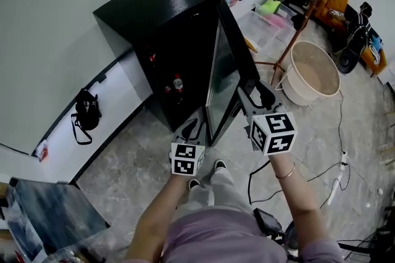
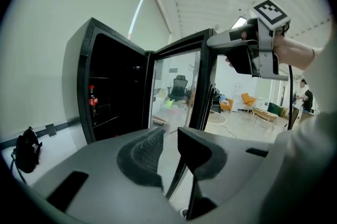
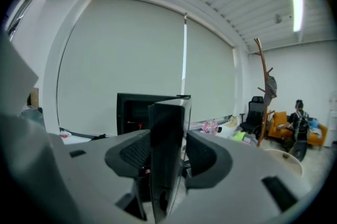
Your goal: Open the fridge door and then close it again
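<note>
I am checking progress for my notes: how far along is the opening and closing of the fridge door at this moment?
Done: the fridge door stands open, with a bottle visible inside. In hand: the right gripper has the door's free edge between its jaws, not yet clamped; the left gripper is open and empty. Left: swinging the door shut.

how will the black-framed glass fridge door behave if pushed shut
The black-framed glass fridge door likely swings as one stiff panel on its hinge; the frame looks rigid. The large glass pane suggests some weight and fragility, so push gently. The squat black fridge probably won't tip.
</note>
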The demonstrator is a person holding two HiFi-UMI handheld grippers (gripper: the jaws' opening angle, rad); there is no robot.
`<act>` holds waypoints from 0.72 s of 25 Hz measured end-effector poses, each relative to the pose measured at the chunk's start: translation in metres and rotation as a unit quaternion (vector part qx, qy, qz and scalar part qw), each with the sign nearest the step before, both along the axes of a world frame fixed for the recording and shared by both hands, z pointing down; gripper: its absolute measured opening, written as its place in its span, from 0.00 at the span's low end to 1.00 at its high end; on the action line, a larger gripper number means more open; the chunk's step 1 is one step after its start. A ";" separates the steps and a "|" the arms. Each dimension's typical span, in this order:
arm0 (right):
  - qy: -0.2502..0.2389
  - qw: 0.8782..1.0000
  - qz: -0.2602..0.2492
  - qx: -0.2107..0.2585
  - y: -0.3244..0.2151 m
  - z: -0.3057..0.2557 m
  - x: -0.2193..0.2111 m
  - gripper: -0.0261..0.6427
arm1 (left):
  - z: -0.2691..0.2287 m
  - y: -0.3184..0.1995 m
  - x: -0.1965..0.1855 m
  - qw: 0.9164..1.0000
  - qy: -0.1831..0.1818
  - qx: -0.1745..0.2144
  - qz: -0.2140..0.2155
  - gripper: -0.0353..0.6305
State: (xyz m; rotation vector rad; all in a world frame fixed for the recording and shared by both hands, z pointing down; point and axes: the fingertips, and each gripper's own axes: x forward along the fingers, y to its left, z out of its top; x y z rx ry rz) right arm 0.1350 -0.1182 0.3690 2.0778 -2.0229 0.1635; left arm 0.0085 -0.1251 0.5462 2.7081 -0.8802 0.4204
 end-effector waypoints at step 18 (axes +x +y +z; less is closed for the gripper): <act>-0.026 0.999 -0.009 0.026 0.024 0.002 0.100 0.35 | -0.021 -0.029 0.073 1.000 0.010 0.001 -0.017 0.16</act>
